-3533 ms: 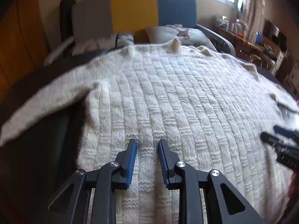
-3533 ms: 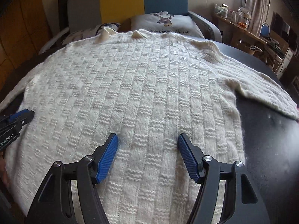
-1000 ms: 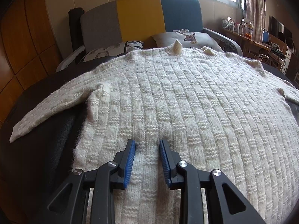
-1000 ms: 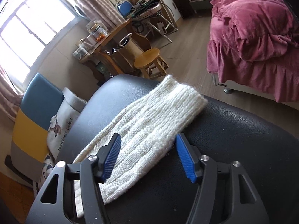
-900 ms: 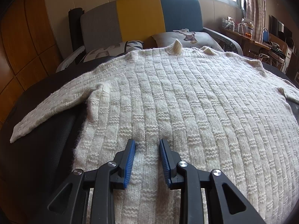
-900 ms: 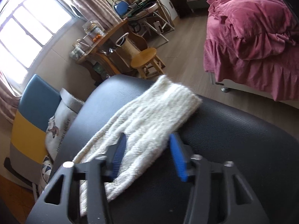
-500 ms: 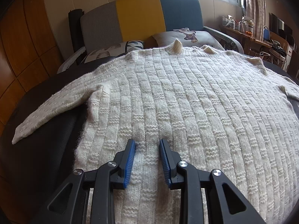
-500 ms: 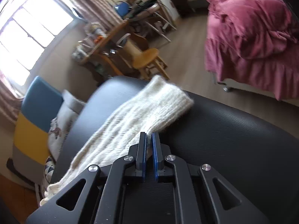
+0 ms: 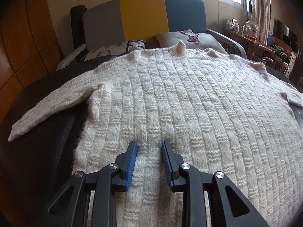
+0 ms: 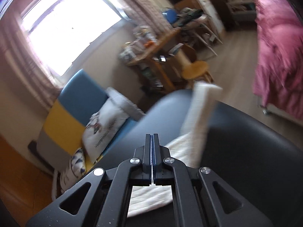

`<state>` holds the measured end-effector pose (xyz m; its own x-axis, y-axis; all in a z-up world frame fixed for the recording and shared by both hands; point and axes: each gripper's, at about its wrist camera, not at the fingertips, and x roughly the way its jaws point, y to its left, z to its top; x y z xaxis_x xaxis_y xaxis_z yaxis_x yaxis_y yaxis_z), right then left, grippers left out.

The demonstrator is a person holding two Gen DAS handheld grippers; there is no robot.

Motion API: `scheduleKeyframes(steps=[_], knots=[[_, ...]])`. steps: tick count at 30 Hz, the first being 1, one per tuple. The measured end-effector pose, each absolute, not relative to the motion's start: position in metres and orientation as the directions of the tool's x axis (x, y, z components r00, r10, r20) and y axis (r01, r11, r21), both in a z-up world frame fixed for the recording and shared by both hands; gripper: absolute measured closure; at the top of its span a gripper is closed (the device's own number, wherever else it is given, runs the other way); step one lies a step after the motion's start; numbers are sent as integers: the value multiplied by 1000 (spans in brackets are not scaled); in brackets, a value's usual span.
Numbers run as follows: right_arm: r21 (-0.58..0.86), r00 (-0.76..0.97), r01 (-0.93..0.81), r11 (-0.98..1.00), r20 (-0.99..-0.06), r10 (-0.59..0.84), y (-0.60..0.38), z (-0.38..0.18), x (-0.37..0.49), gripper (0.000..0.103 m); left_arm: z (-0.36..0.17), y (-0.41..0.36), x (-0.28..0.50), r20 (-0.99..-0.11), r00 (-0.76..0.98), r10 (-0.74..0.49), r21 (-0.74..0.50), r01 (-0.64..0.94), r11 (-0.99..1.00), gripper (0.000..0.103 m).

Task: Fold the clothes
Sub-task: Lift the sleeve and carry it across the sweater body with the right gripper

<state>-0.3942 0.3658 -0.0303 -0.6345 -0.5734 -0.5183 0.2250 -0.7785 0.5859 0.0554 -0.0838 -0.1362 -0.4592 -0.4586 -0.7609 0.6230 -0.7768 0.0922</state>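
Observation:
A cream knitted sweater [image 9: 189, 104] lies flat, neck away from me, on a black padded table [image 9: 37, 151]. Its left sleeve [image 9: 47, 109] stretches out to the left. My left gripper [image 9: 149, 143] rests on the lower body of the sweater, its blue pads apart with a strip of knit lying flat between them, not pinched. In the blurred right wrist view my right gripper [image 10: 152, 135] is shut on the sweater's right sleeve [image 10: 197, 117]. The sleeve is lifted off the table [image 10: 255, 141] and its cuff stands up beyond the fingertips.
Behind the table stands a grey, yellow and blue sofa [image 9: 142, 19] with printed pillows [image 9: 191, 37]. To the right are a cluttered wooden desk [image 10: 151, 56], a round wooden stool [image 10: 196, 70] and a bed with a pink cover [image 10: 280, 56].
The right gripper closed on the right sleeve near its cuff, then rose and turned, lifting the sleeve off the table. The left gripper and the sweater body stayed still.

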Motion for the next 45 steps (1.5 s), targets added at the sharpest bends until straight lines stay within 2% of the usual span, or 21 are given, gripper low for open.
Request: scheduleKeyframes(steps=[2,4,10,11,15,18,20,23,26,28,29,32,36,45], knots=[[586,-630,235,-775,-515,-581,352,-23,-389,103,-136,-85,56,-762,-466,-449,80,621,-780,76],[649,-625,202,-733,-491,-607,356,-25,-389,103,-136,-87,58,-763,-475,-438,68,615,-786,76],[705,-617,18,-709,-551,-563,403,-70,-377,94,-136,-89,60,-763,-492,-419,47,605,-795,75],[705,-621,-17,-709,-563,-545,414,-79,-373,91,-136,-90,60,-762,-491,-421,50,604,-795,75],[725,-600,-129,-677,-600,-529,445,-116,-374,68,-136,-89,60,-761,-486,-430,61,606,-793,75],[708,-589,-150,-690,-624,-513,446,-130,-383,54,-137,-86,57,-760,-476,-442,81,605,-792,75],[695,-589,-149,-704,-634,-502,443,-134,-389,52,-137,-84,54,-760,-467,-452,98,605,-790,75],[650,-608,-128,-749,-648,-458,434,-131,-400,52,-137,-81,53,-758,-458,-465,119,604,-788,75],[544,-608,-96,-834,-695,-383,418,-128,-413,52,-137,-81,52,-757,-453,-470,129,603,-788,75],[467,-595,-78,-881,-731,-335,407,-126,-417,93,-137,-81,52,-757,-451,-473,134,602,-787,75],[436,-591,-68,-898,-743,-316,403,-125,-419,96,-137,-80,52,-757,-450,-475,136,602,-787,75],[443,-622,-39,-896,-712,-325,402,-120,-416,96,-137,-80,52,-756,-448,-478,141,601,-787,75],[566,-650,-27,-824,-636,-415,407,-113,-414,96,-136,-79,52,-756,-452,-474,135,601,-788,75],[639,-615,285,-714,-450,-648,345,-41,-377,96,-136,-83,54,-759,-461,-460,109,607,-787,75]])
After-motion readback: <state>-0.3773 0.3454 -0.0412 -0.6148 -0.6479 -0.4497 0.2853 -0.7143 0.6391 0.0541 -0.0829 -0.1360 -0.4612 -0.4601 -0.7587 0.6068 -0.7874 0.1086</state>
